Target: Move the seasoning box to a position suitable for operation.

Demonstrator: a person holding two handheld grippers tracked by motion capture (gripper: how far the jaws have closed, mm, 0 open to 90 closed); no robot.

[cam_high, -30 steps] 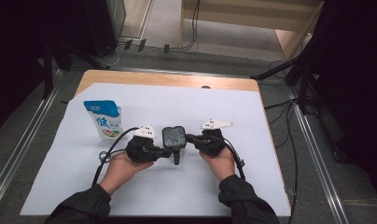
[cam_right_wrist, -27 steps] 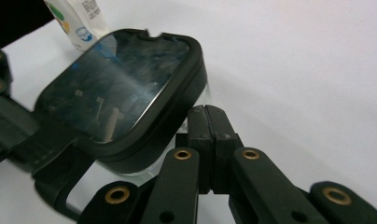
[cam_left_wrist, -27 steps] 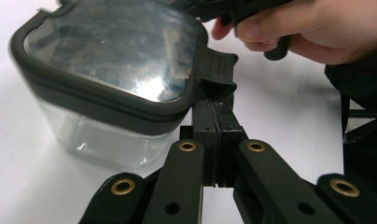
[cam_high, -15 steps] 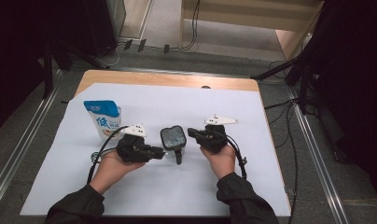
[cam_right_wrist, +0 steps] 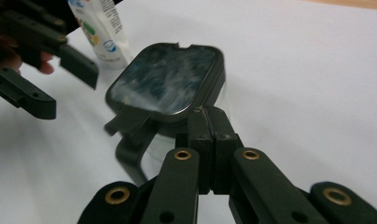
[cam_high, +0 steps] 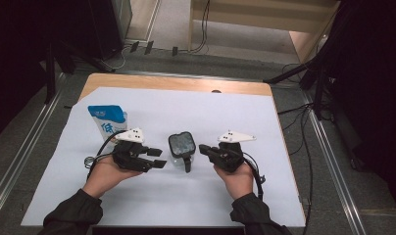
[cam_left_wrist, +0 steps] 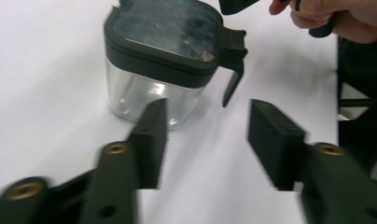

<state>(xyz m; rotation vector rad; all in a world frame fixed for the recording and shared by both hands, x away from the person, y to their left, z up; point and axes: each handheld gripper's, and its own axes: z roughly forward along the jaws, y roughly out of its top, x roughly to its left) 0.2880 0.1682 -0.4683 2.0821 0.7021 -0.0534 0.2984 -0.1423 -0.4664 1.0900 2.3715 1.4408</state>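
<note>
Two grippers flank the clear square jar with dark lid and handle standing mid-table on white paper. Left gripper fingers have just spread, nothing between them, likely lining up on the jar; right gripper fingers pressed together, empty.

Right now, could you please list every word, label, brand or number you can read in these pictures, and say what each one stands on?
"低": the large blue character on the white front of the blue-topped pouch, as the high view shows it; the reading is uncertain at this size.
Smaller print and coloured marks on the pouch: too blurred to read in the right gripper view.
Clear container with the dark lid: no lettering visible.
</note>
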